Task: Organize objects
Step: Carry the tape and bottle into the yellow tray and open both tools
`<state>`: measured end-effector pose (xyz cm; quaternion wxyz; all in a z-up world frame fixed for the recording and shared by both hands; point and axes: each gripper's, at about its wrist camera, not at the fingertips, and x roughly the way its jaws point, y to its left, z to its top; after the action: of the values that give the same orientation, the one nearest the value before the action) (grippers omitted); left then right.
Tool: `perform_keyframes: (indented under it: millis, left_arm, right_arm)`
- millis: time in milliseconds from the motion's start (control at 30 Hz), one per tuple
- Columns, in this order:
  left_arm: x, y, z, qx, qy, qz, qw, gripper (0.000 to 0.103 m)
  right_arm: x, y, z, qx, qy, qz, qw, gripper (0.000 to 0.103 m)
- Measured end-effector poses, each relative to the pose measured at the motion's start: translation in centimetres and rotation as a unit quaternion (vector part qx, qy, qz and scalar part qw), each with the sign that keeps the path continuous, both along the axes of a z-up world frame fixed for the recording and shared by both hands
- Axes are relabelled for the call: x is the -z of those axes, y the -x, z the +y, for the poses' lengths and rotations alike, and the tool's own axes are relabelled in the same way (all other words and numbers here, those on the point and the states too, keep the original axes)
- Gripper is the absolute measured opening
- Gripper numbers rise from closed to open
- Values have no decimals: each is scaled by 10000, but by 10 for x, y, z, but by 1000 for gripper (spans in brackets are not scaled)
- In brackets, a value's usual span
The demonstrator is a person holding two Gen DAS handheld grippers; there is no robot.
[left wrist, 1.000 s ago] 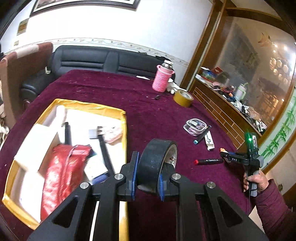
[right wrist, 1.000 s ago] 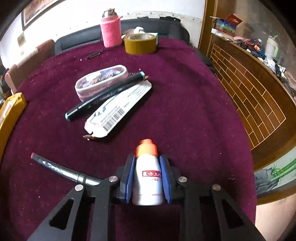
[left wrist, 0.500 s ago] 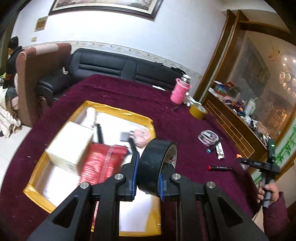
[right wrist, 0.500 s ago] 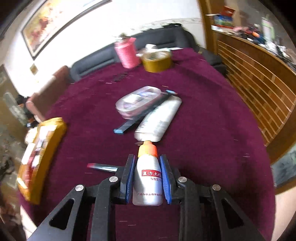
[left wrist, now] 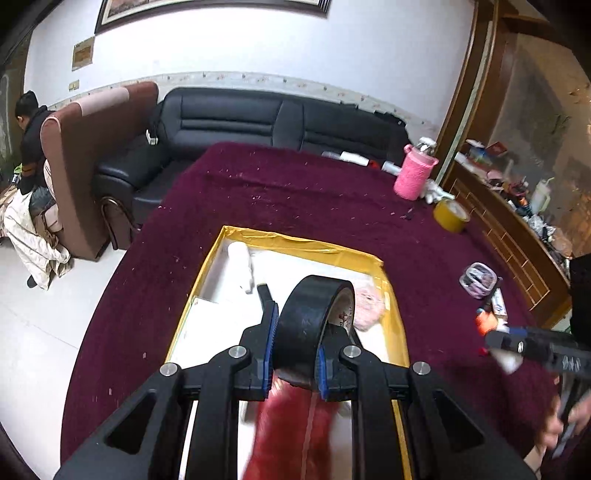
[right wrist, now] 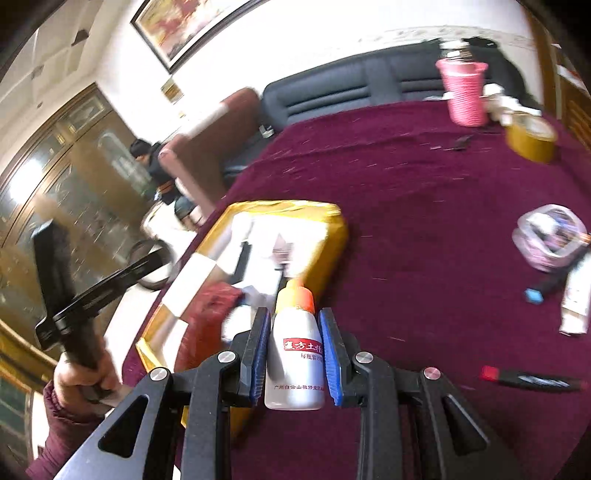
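Both grippers now above yellow box (left wrist: 334, 253); maroon tablecloth (left wrist: 295, 192).

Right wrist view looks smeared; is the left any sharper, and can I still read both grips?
Right wrist view: background streaked, but the white bottle is crisp between the right gripper's pads. Left wrist view: sharper; black tape roll clear, red bag blurred.

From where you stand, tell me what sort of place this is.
Most likely a home living or dining room: a black leather sofa against the wall, a framed painting above it, and a large table under a maroon cloth strewn with household odds and ends.
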<state>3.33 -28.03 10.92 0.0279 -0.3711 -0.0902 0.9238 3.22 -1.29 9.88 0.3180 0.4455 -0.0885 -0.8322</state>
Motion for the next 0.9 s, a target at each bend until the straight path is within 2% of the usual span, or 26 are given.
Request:
perform_keyframes:
  millis: [233, 433, 767, 900]
  left_arm:
    - [19, 61, -16, -82, -105, -440, 9989, 17]
    - [48, 106, -20, -160, -219, -923, 9954, 17]
    - [77, 130, -23, -282, -402, -1300, 9903, 17]
    - [76, 129, -25, -285, -530, -1213, 9908, 17]
  right_arm:
    - [18, 31, -76, -265, -133, -268, 9992, 30]
    - [36, 55, -109, -394, -300, -356, 9981, 30]
    - [63, 75, -136, -602, -654, -448, 9950, 30]
    - [67, 79, -144, -616, -821, -372, 9940, 30]
